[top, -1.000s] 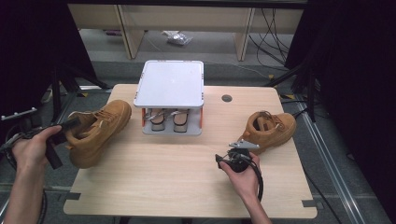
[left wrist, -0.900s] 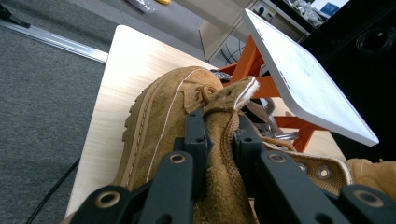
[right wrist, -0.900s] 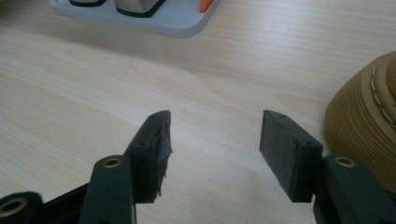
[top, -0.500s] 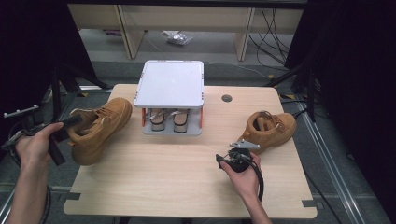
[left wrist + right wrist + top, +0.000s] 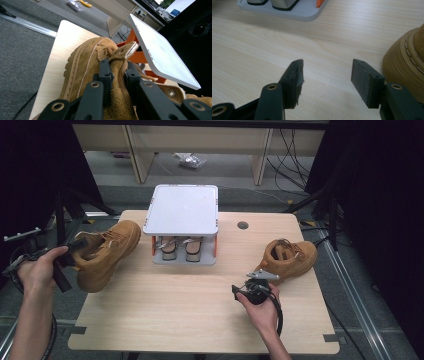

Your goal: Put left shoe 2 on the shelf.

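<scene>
left gripper clamped on tan suede boot heel at table's left edge, right gripper released, jaws apart beside second tan boot near right edge

Left boot: heel end cut off by bottom edge of left gripper view, collar partly covered by left tool. Right boot: only sole edge in frame in right gripper view. Pair under white tray on stand: mostly hidden, type unclear
</scene>
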`<state>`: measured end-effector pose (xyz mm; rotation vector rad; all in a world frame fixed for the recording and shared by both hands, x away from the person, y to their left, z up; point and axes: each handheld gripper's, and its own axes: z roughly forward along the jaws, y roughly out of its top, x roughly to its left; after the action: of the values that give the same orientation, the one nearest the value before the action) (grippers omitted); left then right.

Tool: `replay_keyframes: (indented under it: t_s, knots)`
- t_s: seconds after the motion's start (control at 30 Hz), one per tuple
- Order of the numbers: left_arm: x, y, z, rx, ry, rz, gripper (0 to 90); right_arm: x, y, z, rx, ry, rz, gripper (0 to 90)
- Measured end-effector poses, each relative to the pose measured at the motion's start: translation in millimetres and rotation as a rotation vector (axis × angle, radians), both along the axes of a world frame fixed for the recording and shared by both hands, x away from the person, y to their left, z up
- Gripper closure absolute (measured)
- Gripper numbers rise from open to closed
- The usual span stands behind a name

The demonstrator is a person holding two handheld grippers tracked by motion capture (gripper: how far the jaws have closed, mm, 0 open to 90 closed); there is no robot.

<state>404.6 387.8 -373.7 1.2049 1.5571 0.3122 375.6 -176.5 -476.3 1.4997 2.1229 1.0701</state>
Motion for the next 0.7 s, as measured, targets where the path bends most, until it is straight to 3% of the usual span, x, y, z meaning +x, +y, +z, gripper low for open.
replay_keyframes:
  t_s: [0.7]
  knots:
    - [13.6,-7.7,5.5,-0.021,-0.004,0.004,80.2,-1.4,-0.2,-0.8,0.007,0.007,-0.015,44.1]
